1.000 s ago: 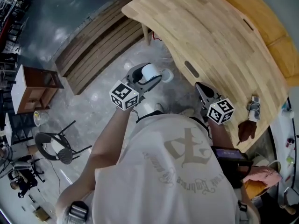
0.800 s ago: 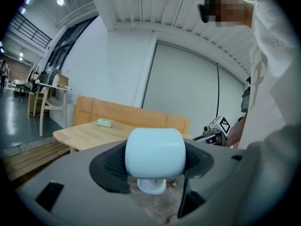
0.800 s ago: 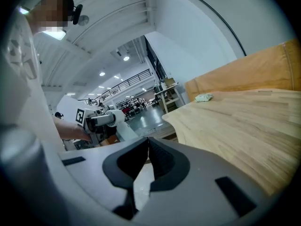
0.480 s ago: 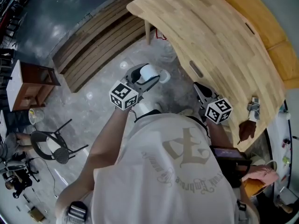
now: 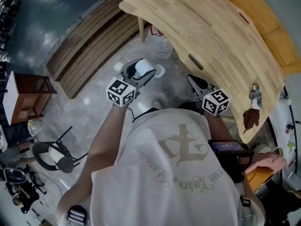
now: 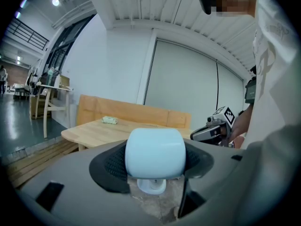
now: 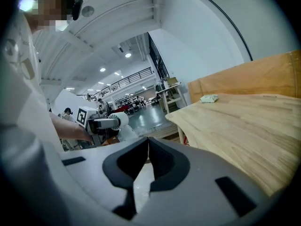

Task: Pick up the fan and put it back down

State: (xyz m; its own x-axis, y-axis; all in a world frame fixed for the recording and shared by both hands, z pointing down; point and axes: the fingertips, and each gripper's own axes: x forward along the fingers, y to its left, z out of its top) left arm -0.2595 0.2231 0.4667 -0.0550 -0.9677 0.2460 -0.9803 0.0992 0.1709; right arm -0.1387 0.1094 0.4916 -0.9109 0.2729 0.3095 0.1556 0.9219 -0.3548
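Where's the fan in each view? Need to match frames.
Head view: fan left of centre, in the left gripper, over the floor.
Left gripper view: fan dead centre, clamped between the fingers.
Right gripper view: fan small, left of centre.
Shared landmark: the wooden table, in all three.

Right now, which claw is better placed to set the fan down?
Left. The left claw is shut on the fan, over the floor off the table edge. The right claw is nearer the table but shut and empty.
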